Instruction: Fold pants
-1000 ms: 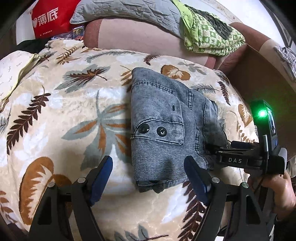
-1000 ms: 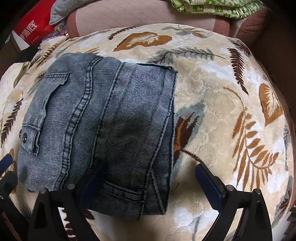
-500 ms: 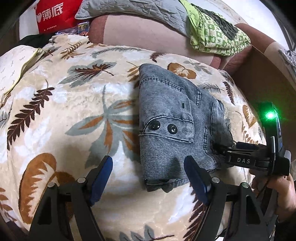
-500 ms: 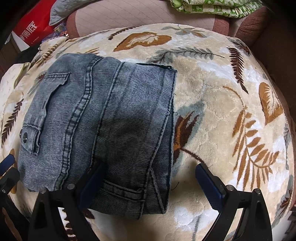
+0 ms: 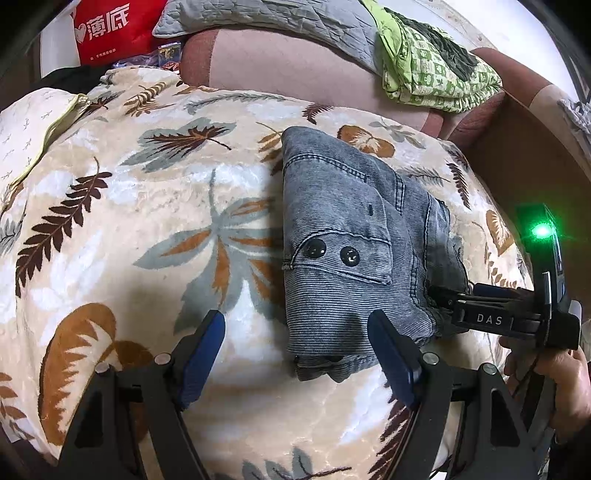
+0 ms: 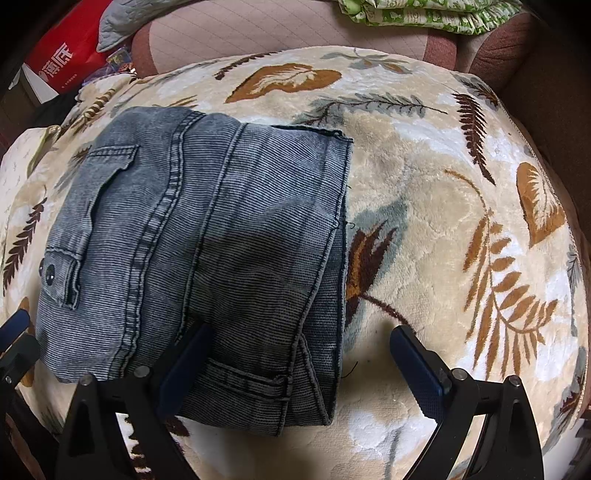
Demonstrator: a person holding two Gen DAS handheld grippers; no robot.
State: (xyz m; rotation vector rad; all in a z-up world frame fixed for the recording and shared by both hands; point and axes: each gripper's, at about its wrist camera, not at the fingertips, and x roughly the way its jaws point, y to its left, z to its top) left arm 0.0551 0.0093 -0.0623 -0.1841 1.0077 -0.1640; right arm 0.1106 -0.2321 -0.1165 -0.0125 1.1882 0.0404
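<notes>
The grey corduroy pants [image 5: 343, 251] lie folded into a compact bundle on the leaf-patterned blanket [image 5: 129, 236]. A pocket flap with two black snaps faces up. My left gripper [image 5: 295, 354] is open and empty, its jaws straddling the bundle's near left corner, just short of it. My right gripper [image 6: 295, 369] is open and empty at the bundle's near right corner; its left finger [image 6: 184, 365] rests over the pants [image 6: 207, 240], its right finger over the blanket [image 6: 461, 221]. The right gripper also shows in the left wrist view [image 5: 439, 310], at the bundle's right edge.
The blanket covers a rounded cushion that drops away on all sides. Behind it is a pink-brown sofa back [image 5: 303, 70] with a grey quilt [image 5: 266, 14] and a green patterned cloth [image 5: 436, 70]. A red bag [image 5: 107, 29] stands at the far left.
The left gripper has shifted left and back a little, so the pants sit further right in its view. The right gripper has barely moved. Both stay open.
</notes>
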